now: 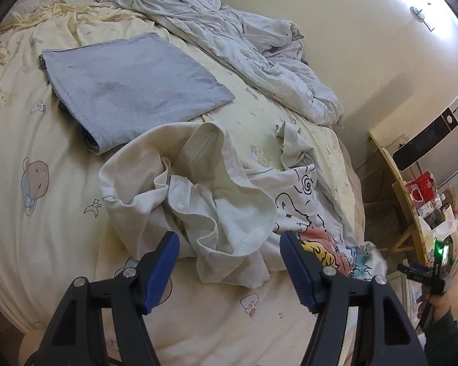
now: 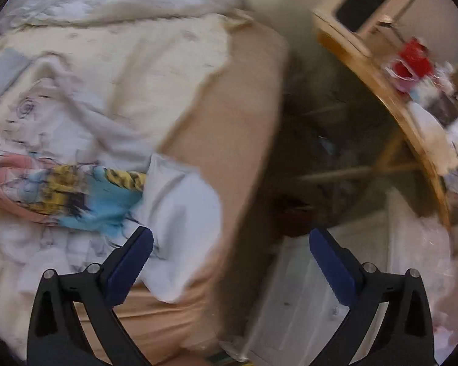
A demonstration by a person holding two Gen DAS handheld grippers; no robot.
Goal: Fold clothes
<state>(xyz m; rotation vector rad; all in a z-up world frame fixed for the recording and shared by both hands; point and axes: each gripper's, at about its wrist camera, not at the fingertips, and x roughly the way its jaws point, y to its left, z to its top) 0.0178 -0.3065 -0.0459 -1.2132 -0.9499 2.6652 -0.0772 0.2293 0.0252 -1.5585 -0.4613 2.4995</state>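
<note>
Left gripper (image 1: 229,241) sits at the bottom centre of the left wrist view, jaws spread apart, nothing pinched; crumpled cream shirt (image 1: 198,189) lies on the bed beyond and between the fingertips, contact not clear. Cartoon print tee (image 1: 314,213) is bunched at the right of the cream shirt, partly under it, near the bed edge. Folded grey towel (image 1: 131,82) lies flat at upper left, apart from the pile. Rumpled white duvet (image 1: 244,39) runs across the top toward the right. Bed sheet (image 1: 30,213) is pale yellow with bear prints.

Right wrist view is motion-blurred. Right gripper (image 2: 230,241) at bottom centre, jaws wide apart and empty; the gap shows mattress side and floor. Print tee (image 2: 76,189) is at left centre, its white corner (image 2: 183,207) hanging over the bed edge just by the left fingertip; touching or not, cannot tell. Wooden shelf (image 2: 381,70) with red clutter at upper right.
</note>
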